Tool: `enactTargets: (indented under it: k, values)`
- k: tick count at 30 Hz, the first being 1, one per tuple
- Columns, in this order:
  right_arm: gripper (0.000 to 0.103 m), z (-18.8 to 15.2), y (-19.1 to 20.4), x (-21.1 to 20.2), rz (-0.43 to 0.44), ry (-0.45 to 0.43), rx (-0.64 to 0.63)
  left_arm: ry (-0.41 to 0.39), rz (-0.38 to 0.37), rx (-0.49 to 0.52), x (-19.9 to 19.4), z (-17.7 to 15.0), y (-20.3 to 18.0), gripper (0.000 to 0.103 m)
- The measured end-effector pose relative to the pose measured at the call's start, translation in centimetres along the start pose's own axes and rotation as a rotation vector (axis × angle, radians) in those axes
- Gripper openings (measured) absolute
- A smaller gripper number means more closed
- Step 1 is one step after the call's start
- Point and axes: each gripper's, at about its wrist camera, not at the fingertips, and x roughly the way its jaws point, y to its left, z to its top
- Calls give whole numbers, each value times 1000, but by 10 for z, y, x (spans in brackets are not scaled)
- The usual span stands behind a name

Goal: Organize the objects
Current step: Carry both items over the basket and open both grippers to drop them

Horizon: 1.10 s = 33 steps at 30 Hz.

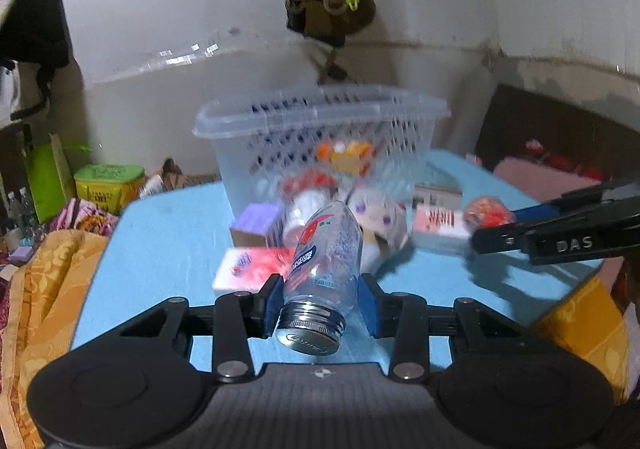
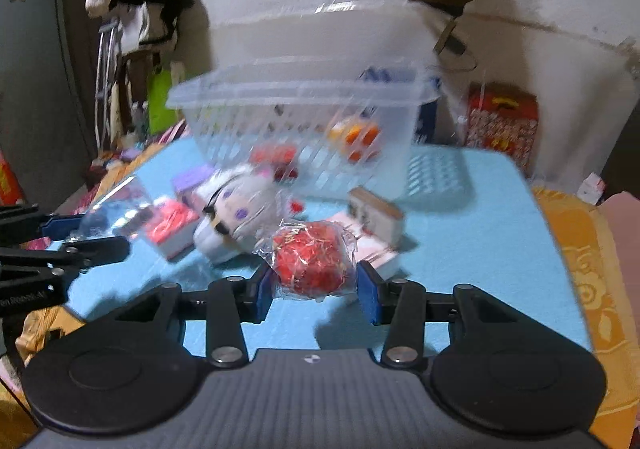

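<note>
My left gripper [image 1: 320, 299] is shut on a clear plastic bottle [image 1: 326, 261] with a metal cap, held tilted above the blue table [image 1: 160, 249]. My right gripper [image 2: 316, 285] is shut on a red ball wrapped in clear plastic [image 2: 310, 257], also above the table. A clear slotted basket [image 1: 320, 129] stands at the back of the table with a few small items inside; it also shows in the right wrist view [image 2: 304, 121]. The right gripper shows at the right of the left wrist view [image 1: 492, 233], and the left gripper at the left of the right wrist view [image 2: 88, 237].
On the table in front of the basket lie a white plush toy [image 2: 236, 217], a pink tissue pack [image 1: 252, 269], a purple box [image 1: 256, 225], and a white and red box [image 1: 440, 229]. Orange bedding [image 2: 592, 273] surrounds the table. The wall [image 1: 160, 29] stands behind.
</note>
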Motion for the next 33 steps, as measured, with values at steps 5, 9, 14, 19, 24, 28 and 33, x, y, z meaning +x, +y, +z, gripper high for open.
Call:
enactTargets:
  k: [5,9,14,19,24,28,33]
  values:
    - [47,4,-11,-18,4,-73,27,-74,11,-18,-13,7,2,44]
    - [47,8,-13,-29,23,-112,31,-121,5,-42,-24,12,5,44]
    - [47,15,-17,-34,41,-150,37,-160,-6,-87,-29,22,10,44]
    - [47,42,-25,-39,29,-227,37,-225,-48,-132,-32,45,16,44]
    - [47,104,-30,-5,7,-293,-4,-261,-57,-165,-3,102,22,44]
    - [47,142,-32,60,-39,-218,-60,-201,1,-172,61,149,28,45]
    - [47,150,-41,119,-18,-130,-47,-61,47,-199,141,167,39,45]
